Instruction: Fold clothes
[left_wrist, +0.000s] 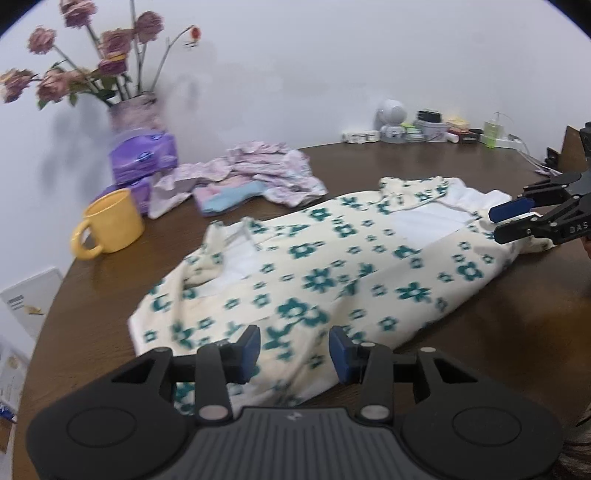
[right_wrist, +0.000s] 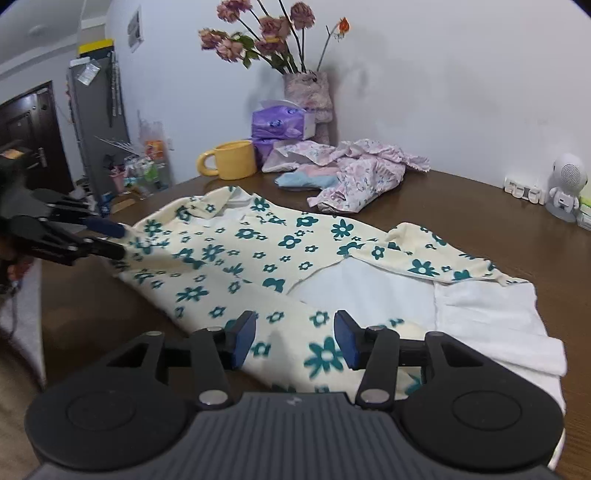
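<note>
We had the cream fleece garment with teal flowers (right_wrist: 258, 258) lying flat near the yellow mug (right_wrist: 231, 159). Left gripper (left_wrist: 294, 349) and right gripper (right_wrist: 294, 338) both hovered wide open over its near edge; we judged both should pinch opposite ends evenly before folding.

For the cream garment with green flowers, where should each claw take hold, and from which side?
The flowered garment lies flat and long on the table. Probably grip the two near-edge ends, coming low from the near side: left claw and right claw both hang open there, each at one end.
</note>
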